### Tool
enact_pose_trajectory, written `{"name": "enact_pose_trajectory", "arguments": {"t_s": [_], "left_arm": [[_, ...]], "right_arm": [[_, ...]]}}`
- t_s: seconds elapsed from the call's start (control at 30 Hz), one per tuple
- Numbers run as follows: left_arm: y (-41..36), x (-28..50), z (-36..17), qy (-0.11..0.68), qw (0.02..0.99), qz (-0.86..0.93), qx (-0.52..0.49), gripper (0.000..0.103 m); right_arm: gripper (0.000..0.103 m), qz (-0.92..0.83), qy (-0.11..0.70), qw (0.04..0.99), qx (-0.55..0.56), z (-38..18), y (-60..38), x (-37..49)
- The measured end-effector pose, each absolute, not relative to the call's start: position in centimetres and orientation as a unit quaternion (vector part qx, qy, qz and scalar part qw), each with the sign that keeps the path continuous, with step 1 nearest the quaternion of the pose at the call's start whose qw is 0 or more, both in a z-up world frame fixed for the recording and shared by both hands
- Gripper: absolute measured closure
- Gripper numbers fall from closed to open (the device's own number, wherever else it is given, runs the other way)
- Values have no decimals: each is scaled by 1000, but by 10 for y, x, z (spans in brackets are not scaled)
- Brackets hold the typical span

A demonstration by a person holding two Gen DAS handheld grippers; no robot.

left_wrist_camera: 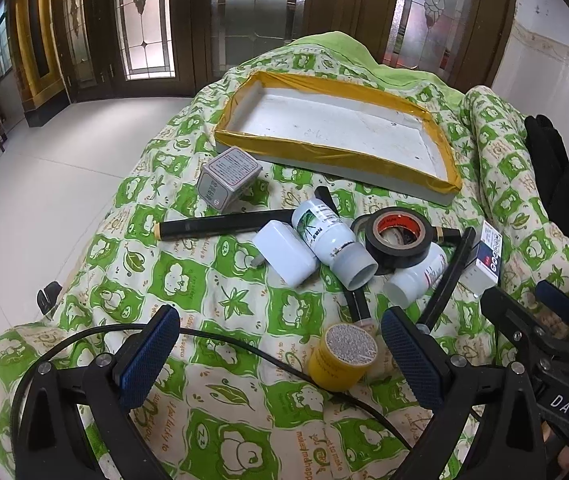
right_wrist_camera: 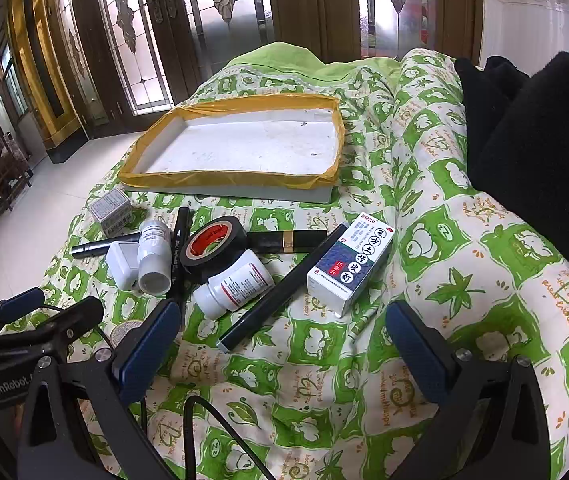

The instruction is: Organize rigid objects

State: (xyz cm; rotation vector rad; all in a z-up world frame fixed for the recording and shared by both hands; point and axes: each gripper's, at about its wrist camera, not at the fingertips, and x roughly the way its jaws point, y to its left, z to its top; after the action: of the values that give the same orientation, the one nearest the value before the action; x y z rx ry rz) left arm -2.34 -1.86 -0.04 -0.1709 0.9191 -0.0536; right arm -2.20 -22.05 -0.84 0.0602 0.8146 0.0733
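A white foam tray (left_wrist_camera: 440, 196) (right_wrist_camera: 244, 194) with yellow tape on its rim lies at the far side of the quilt, with nothing in it. In front of it is a pile: black tape roll (left_wrist_camera: 398, 250) (right_wrist_camera: 214, 254), white bottles (left_wrist_camera: 332, 240) (right_wrist_camera: 236, 286), a white adapter (left_wrist_camera: 286, 252), a grey box (left_wrist_camera: 228, 180) (right_wrist_camera: 112, 210), black pens (left_wrist_camera: 224, 226) (right_wrist_camera: 280, 292), a blue-white medicine box (right_wrist_camera: 350, 264) (left_wrist_camera: 486, 258) and a yellow tub (left_wrist_camera: 342, 356). My left gripper (left_wrist_camera: 278, 360) is open, the tub just inside its right finger. My right gripper (right_wrist_camera: 280, 354) is open over bare quilt.
A green-and-white patterned quilt (left_wrist_camera: 224, 304) (right_wrist_camera: 464, 272) covers the surface, bunched into a ridge at the right. Black fabric (right_wrist_camera: 536, 152) lies at the far right. A black cable (left_wrist_camera: 244, 344) crosses the quilt near my left gripper. White tiled floor (left_wrist_camera: 44, 184) drops away on the left.
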Motion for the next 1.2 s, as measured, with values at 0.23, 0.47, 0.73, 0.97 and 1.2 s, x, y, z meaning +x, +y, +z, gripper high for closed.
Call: {"name": "enact_pose_trajectory", "arguments": {"t_s": [0.23,0.47,0.73,0.97,1.2], "left_arm": [[-23,-23,-4,450,892,-20,-48,1],[-27,-24,-6,450,892,-28,-35,3],[-53,-24,-18,478,877,-45,33,23],[-61,-21,-25,493,866,-59,56,46],[-68,-28,-23,494,863,-85,61,50]], "right_arm": [[0,35,396,917,30,-8,-220,-22],[0,34,397,917,35,-9,-221,-21],[6,24,395,917,58,-2,-238,-13],[11,27,401,914,65,-1,-243,-6],[18,65,436,893,88,-4,-247,6]]}}
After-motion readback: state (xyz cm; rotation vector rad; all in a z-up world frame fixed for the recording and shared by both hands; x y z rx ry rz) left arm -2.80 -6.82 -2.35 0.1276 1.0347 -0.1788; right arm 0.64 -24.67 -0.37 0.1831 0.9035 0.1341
